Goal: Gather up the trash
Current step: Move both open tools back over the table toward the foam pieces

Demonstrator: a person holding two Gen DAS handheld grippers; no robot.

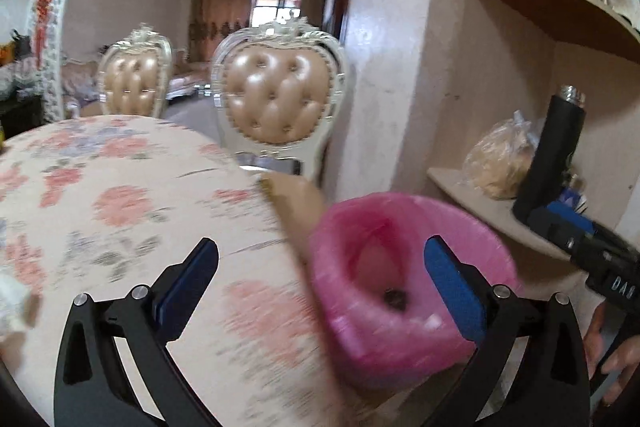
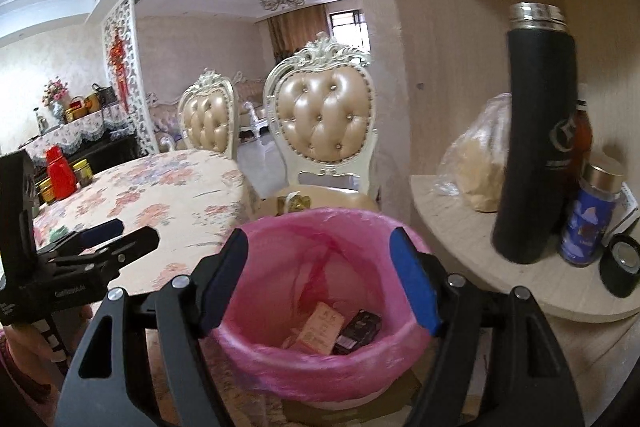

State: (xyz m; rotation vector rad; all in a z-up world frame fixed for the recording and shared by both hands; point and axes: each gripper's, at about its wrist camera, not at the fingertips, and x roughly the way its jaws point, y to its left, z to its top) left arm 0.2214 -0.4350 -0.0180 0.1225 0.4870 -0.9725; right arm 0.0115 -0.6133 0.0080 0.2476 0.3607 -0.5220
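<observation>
Each tool (image 2: 318, 277) has black angular arms, silver screws and blue pads (image 2: 412, 283); white lettering marks the body.

The bin liner (image 2: 320, 267) is translucent pink. The cloth on the worktop (image 2: 168, 195) is cream with pink and grey-blue flowers. The chair backs (image 2: 326, 115) are tufted beige in white carved frames. The flask (image 2: 532, 147) is matte black with a silver top. The right gripper's fingers (image 2: 412, 283) carry blue pads on black arms.

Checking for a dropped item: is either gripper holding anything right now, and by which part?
Nothing is held. The left gripper and right gripper both stand open and empty, with only the pink-lined bin beyond their fingers.
</observation>
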